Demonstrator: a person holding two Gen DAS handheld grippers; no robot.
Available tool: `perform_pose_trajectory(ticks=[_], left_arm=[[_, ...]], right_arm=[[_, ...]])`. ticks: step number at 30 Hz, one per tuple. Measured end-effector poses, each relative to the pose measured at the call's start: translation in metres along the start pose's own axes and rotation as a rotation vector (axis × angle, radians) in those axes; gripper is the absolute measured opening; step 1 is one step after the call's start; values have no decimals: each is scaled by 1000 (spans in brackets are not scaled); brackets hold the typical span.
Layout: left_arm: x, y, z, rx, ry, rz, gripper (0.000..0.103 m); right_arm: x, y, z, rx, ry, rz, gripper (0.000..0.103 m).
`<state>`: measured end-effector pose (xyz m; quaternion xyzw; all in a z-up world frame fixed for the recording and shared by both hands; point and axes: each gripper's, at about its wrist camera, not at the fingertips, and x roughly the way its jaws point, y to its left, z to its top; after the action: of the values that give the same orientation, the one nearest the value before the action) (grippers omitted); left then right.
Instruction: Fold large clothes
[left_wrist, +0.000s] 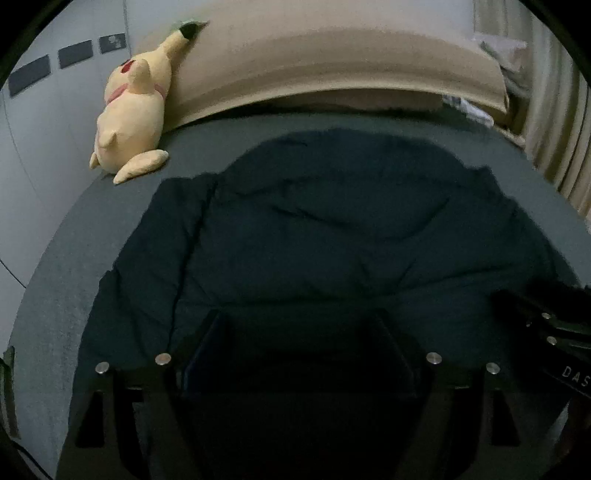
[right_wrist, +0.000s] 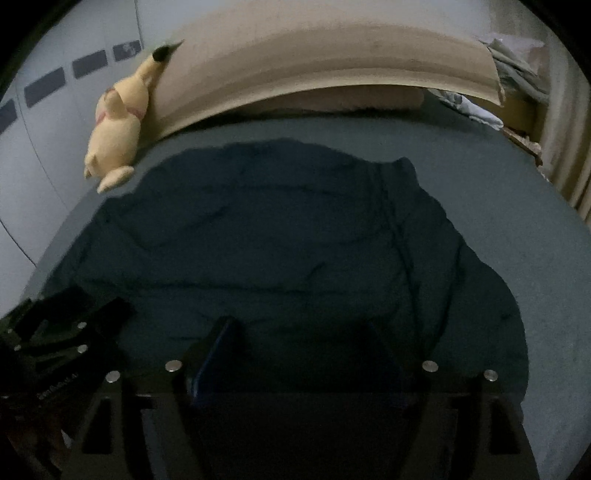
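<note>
A large dark navy garment (left_wrist: 325, 221) lies spread flat on the grey-blue bed; it also shows in the right wrist view (right_wrist: 280, 236). A seam runs down its left side in the left wrist view. My left gripper (left_wrist: 299, 325) hovers over the garment's near edge with its jaws wide apart and nothing between them. My right gripper (right_wrist: 299, 328) does the same, jaws wide apart and empty. Each gripper shows at the edge of the other's view: the right one (left_wrist: 550, 332) and the left one (right_wrist: 62, 339).
A yellow plush toy (left_wrist: 129, 110) lies at the far left of the bed (left_wrist: 55, 295) against a beige headboard (left_wrist: 332, 66). A white wall runs along the left. Curtains (left_wrist: 554, 140) and crumpled cloth (right_wrist: 476, 107) are at the far right.
</note>
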<state>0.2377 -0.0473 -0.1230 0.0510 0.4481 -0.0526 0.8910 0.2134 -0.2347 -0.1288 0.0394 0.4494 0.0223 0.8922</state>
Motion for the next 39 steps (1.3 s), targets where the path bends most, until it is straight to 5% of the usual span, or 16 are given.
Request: perform_pose_trajectory(ticks=[7, 11, 18, 24, 39], left_arm=[[0, 5, 1, -15, 33, -15, 83], [-19, 16, -2, -53, 40, -21, 83], [-50, 36, -27, -87, 38, 1, 83], [-69, 48, -46, -111, 58, 12, 83], [-105, 73, -77, -130, 49, 39, 83]], right_arm=[[2, -3, -2, 4, 37, 7, 81], [-30, -17, -9, 54, -26, 39, 81], [-72, -35, -51, 100, -30, 60, 81], [-68, -38, -77, 105, 28, 50, 83], [-100, -81, -94, 309, 30, 137, 83]])
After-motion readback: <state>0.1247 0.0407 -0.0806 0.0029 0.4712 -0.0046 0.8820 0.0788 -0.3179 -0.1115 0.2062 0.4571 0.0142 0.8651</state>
